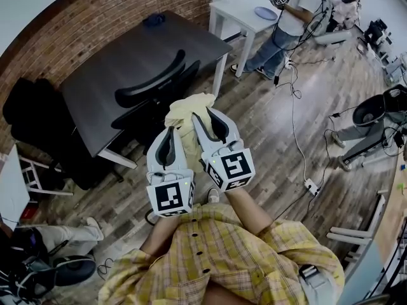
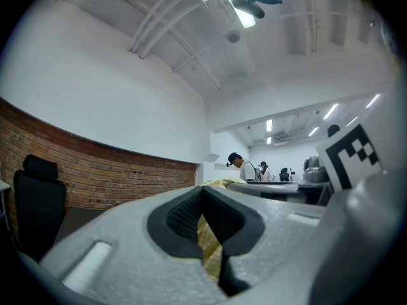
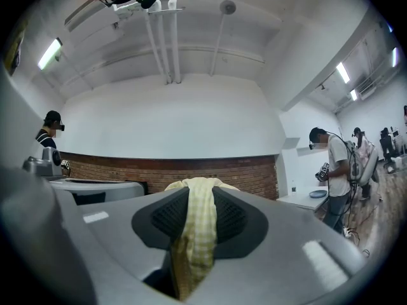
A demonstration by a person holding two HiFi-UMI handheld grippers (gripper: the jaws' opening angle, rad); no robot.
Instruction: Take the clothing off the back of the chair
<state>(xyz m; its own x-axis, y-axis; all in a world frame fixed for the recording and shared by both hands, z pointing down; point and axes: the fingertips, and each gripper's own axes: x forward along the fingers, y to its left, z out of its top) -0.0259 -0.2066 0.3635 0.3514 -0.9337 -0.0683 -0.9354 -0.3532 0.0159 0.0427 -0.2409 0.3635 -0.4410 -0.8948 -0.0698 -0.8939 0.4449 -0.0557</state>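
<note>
Clamping yellow garment (image 1: 189, 108): left gripper (image 1: 170, 132), right gripper (image 1: 205, 115); black chair (image 1: 152, 84), dark desk (image 1: 105, 59), plank floor (image 1: 273, 129), brick wall (image 1: 95, 5).

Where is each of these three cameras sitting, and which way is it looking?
Head view: on the person's head, facing steeply down at left gripper, right gripper, yellow cloth and chair; own shirt shows.
Left gripper view: on that gripper, facing level past its jaws, shut on cloth, toward a brick wall.
Right gripper view: likewise, jaws shut on cloth.
Shared: cloth, brick wall.

The chair (image 1: 154, 82) and dark tabletop (image 1: 105, 68) block 11 o'clock; floor (image 1: 254, 122) (cables (image 1: 294, 116) trailing) lies open at 3 o'clock.
</note>
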